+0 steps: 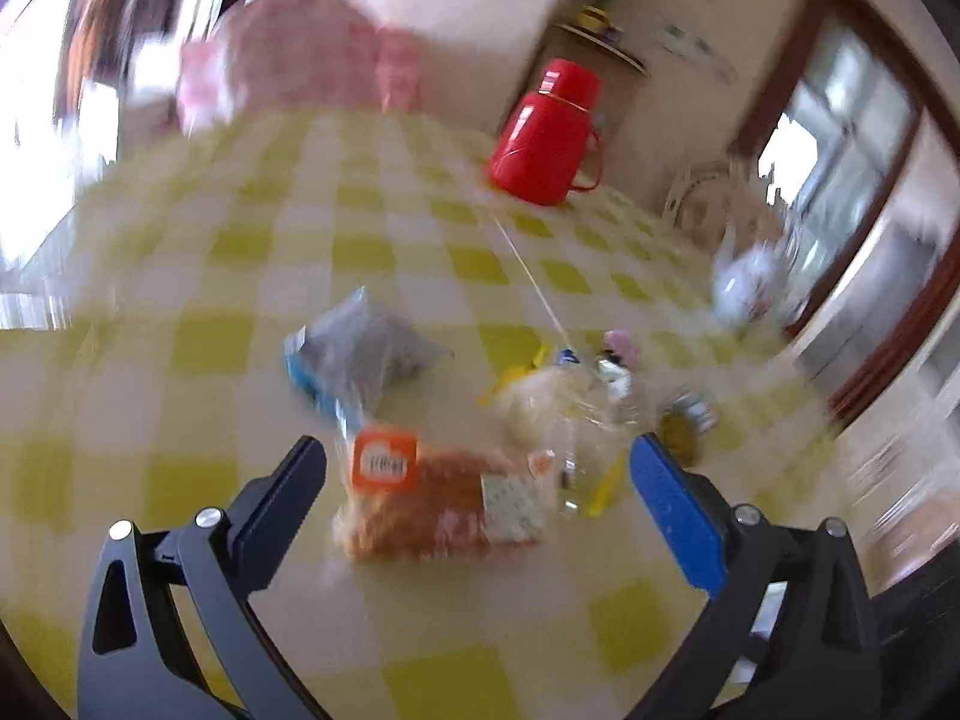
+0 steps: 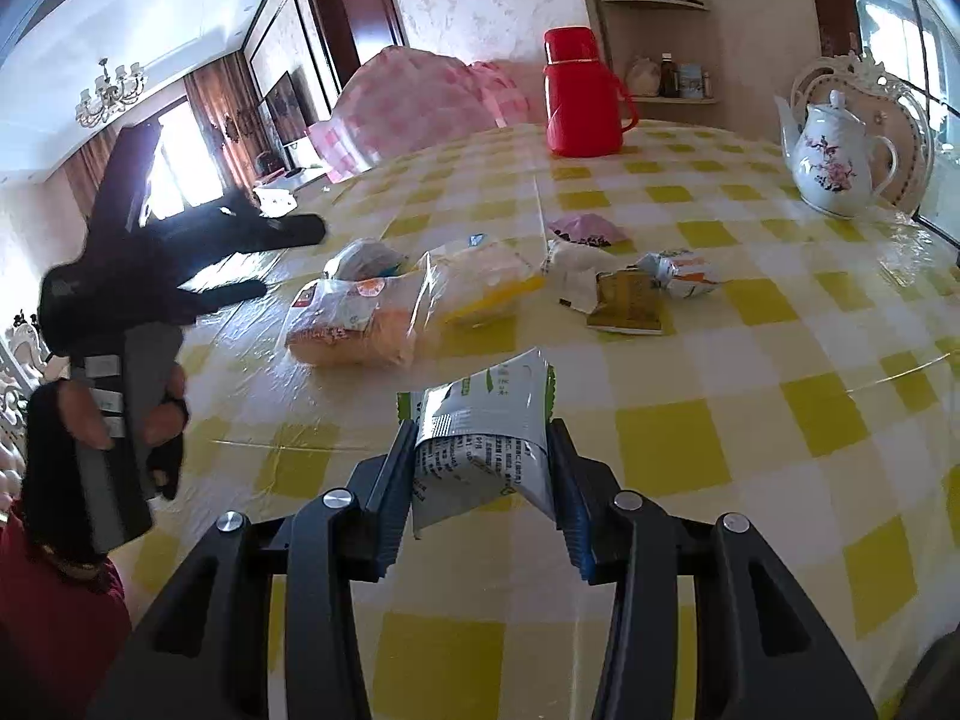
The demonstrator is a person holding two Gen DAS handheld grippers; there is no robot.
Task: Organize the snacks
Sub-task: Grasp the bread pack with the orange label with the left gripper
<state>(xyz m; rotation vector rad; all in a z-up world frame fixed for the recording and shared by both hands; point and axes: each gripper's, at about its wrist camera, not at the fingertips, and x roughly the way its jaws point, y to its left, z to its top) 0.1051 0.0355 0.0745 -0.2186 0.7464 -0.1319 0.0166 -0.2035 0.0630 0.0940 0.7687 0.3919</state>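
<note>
Glossy plastic flask (image 2: 579, 102) (red).

Left gripper (image 1: 477, 468): black linkage arms w/ round silver screw heads, blue ribbed pads on inner faces of fingers (image 1: 672, 492). Right gripper (image 2: 483, 468): same build, black frame, silver screws, dark-blue ridged pads. In right wrist view, at 9 o'clock, left unit showed grey handle w/ black body; hand (image 2: 129, 420) wore black fingerless glove, dark red sleeve (image 2: 54, 618) at 8 o'clock.
</note>
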